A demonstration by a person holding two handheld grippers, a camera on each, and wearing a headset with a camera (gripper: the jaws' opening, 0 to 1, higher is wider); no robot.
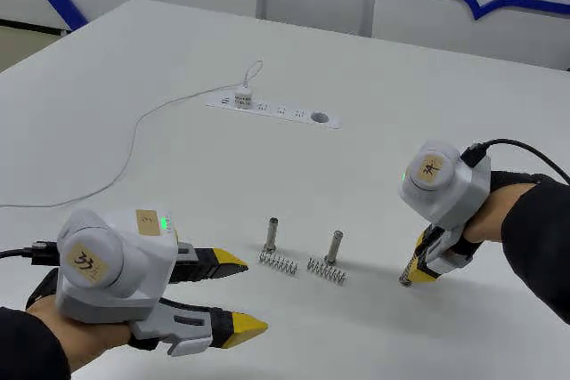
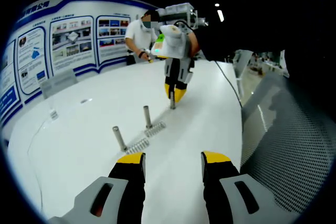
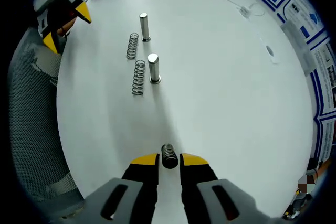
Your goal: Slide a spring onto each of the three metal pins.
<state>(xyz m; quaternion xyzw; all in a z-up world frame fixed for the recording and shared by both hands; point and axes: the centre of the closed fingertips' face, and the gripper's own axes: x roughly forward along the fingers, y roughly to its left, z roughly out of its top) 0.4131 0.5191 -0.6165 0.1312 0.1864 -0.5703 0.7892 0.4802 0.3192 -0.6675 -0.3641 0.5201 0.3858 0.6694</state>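
On the plain white bench [image 1: 178, 157], lower centre, stand two shiny silver metal pins [image 1: 271, 233] beside pale grey coiled wire springs [image 1: 278, 262]. The left tool [image 1: 249, 295] and right tool [image 1: 413, 276] are light grey with yellow tips; a dark grey coiled spring [image 3: 169, 157] sits between the right tool's.

Left gripper [image 2: 173, 162]: yellow-tipped jaws wide apart, nothing between them.
Near pin [image 2: 119, 138]: upright on the white table [image 2: 73, 150], with a spring [image 2: 137, 146] lying just beside its base.
Far pin [image 2: 147, 116]: upright, with a second spring [image 2: 156, 128] lying at its foot.
Right gripper [image 2: 175, 95]: beyond the pins, tips down, closed on a slim grey piece [image 2: 172, 102] that touches the table.
Right edge: mesh chair back [image 2: 294, 150].
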